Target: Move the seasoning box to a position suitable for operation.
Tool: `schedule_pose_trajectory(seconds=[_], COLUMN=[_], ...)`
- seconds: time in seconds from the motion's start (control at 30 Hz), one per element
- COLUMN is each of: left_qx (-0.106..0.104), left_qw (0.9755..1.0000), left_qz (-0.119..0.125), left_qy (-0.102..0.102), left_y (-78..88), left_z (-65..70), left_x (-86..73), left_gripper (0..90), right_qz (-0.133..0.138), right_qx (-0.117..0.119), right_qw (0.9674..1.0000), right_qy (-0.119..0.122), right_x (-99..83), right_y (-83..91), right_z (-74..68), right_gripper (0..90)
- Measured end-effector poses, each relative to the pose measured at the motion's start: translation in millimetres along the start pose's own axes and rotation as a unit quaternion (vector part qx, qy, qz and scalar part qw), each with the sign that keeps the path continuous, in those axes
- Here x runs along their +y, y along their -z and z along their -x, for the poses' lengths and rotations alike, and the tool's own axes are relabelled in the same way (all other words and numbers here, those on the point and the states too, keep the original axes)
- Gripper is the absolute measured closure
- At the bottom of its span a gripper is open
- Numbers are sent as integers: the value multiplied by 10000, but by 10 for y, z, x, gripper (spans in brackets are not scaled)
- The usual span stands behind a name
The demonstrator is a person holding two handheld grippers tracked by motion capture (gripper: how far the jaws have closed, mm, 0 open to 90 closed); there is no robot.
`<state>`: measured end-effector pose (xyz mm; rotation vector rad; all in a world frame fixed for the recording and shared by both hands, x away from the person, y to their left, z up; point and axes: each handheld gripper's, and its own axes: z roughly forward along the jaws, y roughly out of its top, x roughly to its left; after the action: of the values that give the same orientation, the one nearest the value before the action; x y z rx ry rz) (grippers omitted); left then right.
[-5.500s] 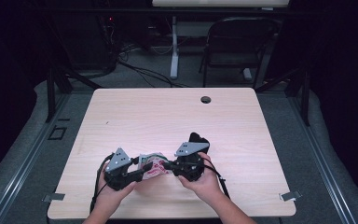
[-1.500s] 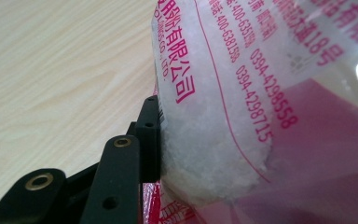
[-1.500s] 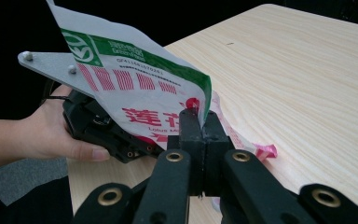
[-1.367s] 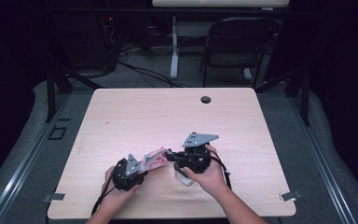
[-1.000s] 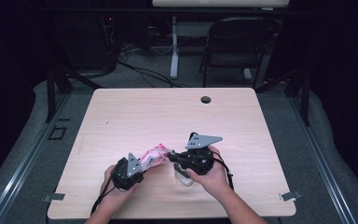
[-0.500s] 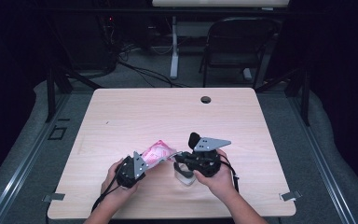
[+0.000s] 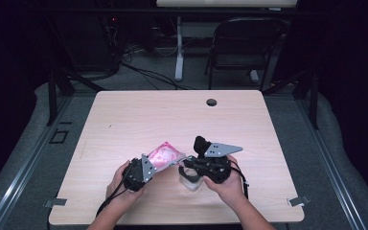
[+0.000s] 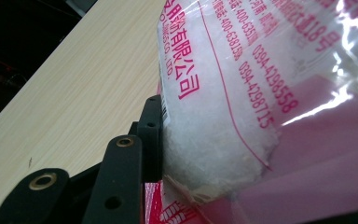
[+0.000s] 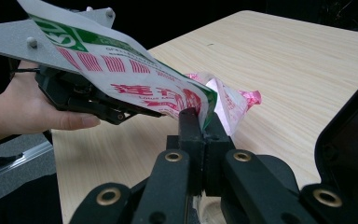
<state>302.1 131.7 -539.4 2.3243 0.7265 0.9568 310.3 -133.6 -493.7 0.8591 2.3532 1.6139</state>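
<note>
In the high view we find the table (image 7: 124,120) across the middle of the frame, with the cable hole (image 7: 211,102) near its far edge, a little right of centre. A folding chair (image 7: 242,48) stands behind the table at upper right.

Low in the frame, near the table's front edge, the left gripper (image 7: 141,170) sits left of centre and the right gripper (image 7: 191,165) just right of it. Between them we see the plastic bag (image 7: 165,154), held above the tabletop. A clear container (image 7: 190,178) rests on the table directly under the right gripper.

In the right gripper view the bag (image 9: 168,93) runs from upper left to the jaws at centre, closed on its edge; the left hand (image 9: 23,109) is at far left.
</note>
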Motion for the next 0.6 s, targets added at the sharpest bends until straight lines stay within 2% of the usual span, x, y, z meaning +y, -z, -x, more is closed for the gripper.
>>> schedule_pose_trajectory(seconds=[0.07, 0.1, 0.33, 0.6], left_qx=[12, 83, 122, 182], left_qw=[10000, 9999, 9998, 9994], left_qz=[-2, 6, -49, -90], left_qy=[-28, -57, -158, -263], left_y=[1, 4, -5, 0], left_z=[1, 9, 2, -3], left_x=[6, 19, 60, 90], left_gripper=[637, 637, 638, 639], right_qz=[3, 5, 37, 56], right_qx=[-10, -20, -80, -108], right_qw=[10000, 10000, 9999, 9999], right_qy=[0, -7, -57, 82], right_x=[-5, -6, -1, 28], right_y=[9, 16, 71, 126], right_z=[3, 3, 12, -19], right_gripper=[894, 891, 819, 757])
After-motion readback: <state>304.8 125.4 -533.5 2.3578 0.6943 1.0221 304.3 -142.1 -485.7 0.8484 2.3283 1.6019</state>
